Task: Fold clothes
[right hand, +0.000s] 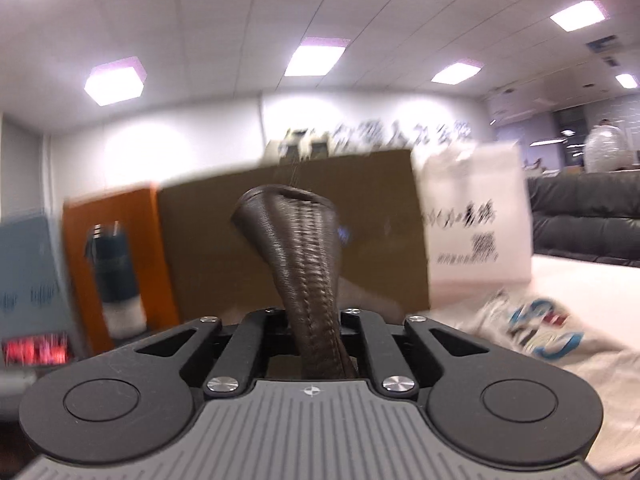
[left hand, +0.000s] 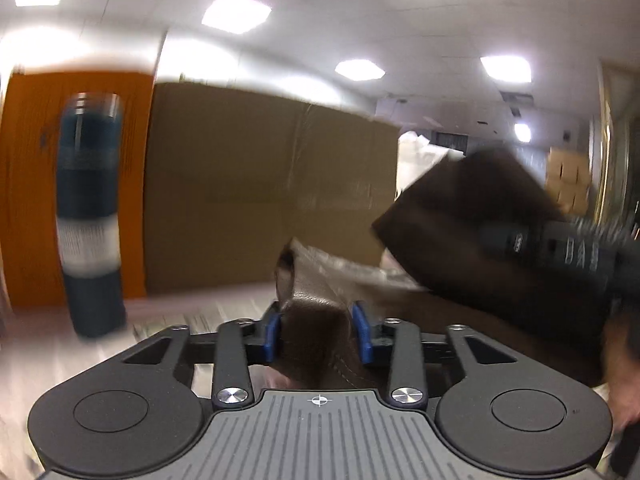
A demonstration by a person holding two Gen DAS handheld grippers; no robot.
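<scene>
motion blur smears the blue-and-white cylindrical bottle [left hand: 90, 216] and the black lettering on the far white wall [right hand: 376, 134], which cannot be read. the right claw's [right hand: 316, 334] fingertips are hidden behind the dark brown stitched garment [right hand: 304, 264]. the printed beige cloth [right hand: 532, 332] runs off the right edge.

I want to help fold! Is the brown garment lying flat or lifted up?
Lifted up. The left tool and right tool each pinch the brown garment, whose edge rises toward the ceiling.
</scene>
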